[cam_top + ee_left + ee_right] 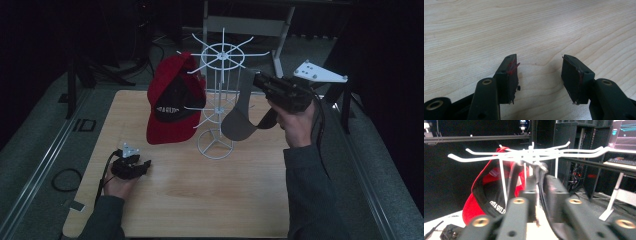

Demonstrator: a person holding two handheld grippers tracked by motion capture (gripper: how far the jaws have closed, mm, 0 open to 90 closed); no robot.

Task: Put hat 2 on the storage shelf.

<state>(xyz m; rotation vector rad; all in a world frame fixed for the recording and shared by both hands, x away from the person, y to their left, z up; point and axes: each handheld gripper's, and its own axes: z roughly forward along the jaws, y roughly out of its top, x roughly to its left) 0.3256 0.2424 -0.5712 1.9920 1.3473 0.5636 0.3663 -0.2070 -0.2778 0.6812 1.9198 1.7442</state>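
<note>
Holding the grey cap (239,120) up beside the white wire rack (217,95), we keep our right gripper (260,82) at the rack's upper hooks, its jaws close together with the cap's fabric between them; whether the pads press on it we cannot tell. The red cap (172,100) hangs on the rack's far left side. Our left gripper (539,75) rests low over the wooden table (200,200), jaws spread apart around nothing.
</note>
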